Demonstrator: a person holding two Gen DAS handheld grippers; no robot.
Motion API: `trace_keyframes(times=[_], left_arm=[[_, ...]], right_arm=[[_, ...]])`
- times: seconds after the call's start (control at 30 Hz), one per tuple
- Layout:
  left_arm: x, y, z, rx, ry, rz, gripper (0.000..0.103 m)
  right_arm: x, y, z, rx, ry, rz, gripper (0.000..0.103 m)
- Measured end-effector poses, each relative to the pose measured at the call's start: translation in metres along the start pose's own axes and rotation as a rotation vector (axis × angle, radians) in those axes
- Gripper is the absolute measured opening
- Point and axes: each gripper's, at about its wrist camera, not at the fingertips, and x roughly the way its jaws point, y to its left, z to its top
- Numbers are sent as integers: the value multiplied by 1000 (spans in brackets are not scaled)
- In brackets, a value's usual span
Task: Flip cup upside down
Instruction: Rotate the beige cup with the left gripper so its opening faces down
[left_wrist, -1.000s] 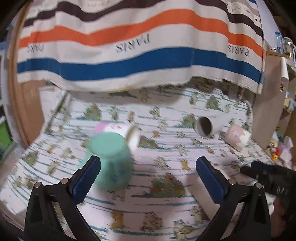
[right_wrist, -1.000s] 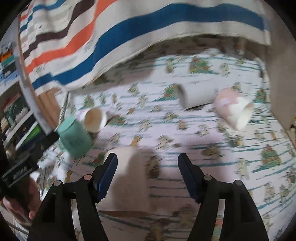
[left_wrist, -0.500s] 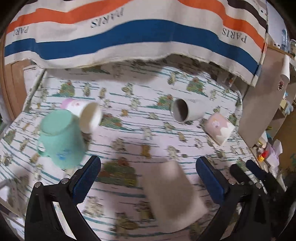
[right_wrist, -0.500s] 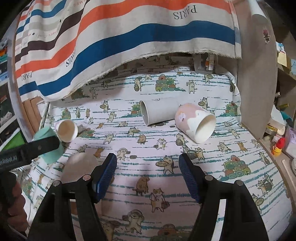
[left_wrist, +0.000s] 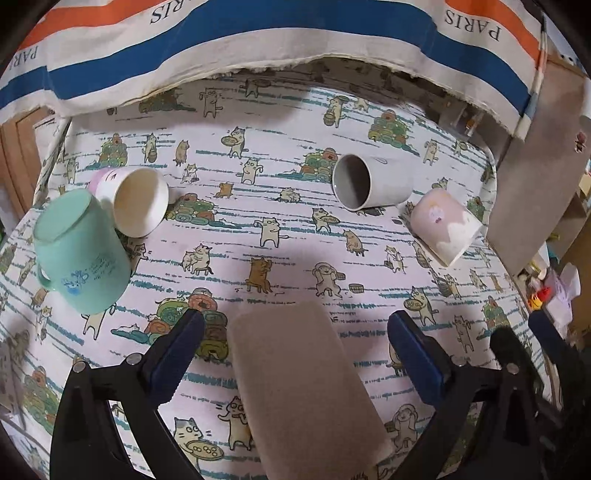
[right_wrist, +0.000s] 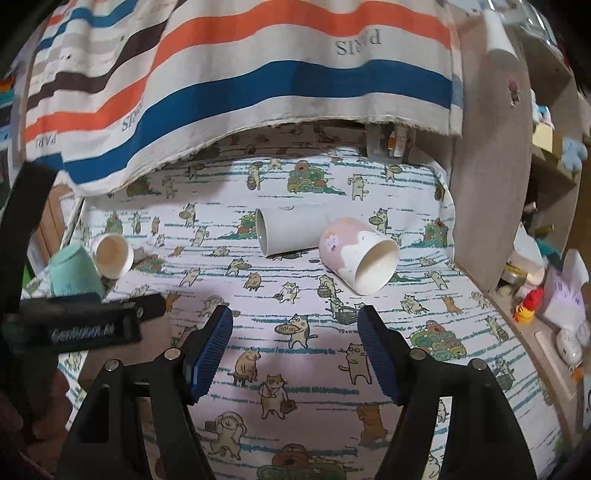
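A mint green mug (left_wrist: 79, 254) stands upside down at the left of the cat-print table; it also shows in the right wrist view (right_wrist: 72, 271). A small white and pink cup (left_wrist: 131, 201) lies on its side beside it. A grey cup (left_wrist: 369, 182) and a pink and white cup (left_wrist: 445, 225) lie on their sides at the right, also seen as the grey cup (right_wrist: 291, 229) and pink cup (right_wrist: 356, 254) in the right wrist view. My left gripper (left_wrist: 295, 350) is open and empty above a brown pad (left_wrist: 303, 384). My right gripper (right_wrist: 295, 347) is open and empty, short of the pink cup.
A striped PARIS cloth (left_wrist: 258, 40) hangs over the table's back. A brown panel (right_wrist: 487, 155) stands along the right edge, with cluttered shelves and small items (right_wrist: 532, 302) beyond. The left gripper's body (right_wrist: 85, 325) shows at the left of the right wrist view.
The left gripper has let go of the green mug, drawn back and swung right, over the brown pad. The right gripper has swung right and risen to face the pink cup.
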Motion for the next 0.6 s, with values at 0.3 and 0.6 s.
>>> trace_keyframes(times=[0.3, 0.6], left_arm=[[24, 5, -5, -26, 109, 52, 99], [33, 20, 3, -101, 174, -37, 76]], right_arm=[[7, -5, -4, 31, 34, 21, 72], [18, -1, -7, -4, 60, -22, 72]])
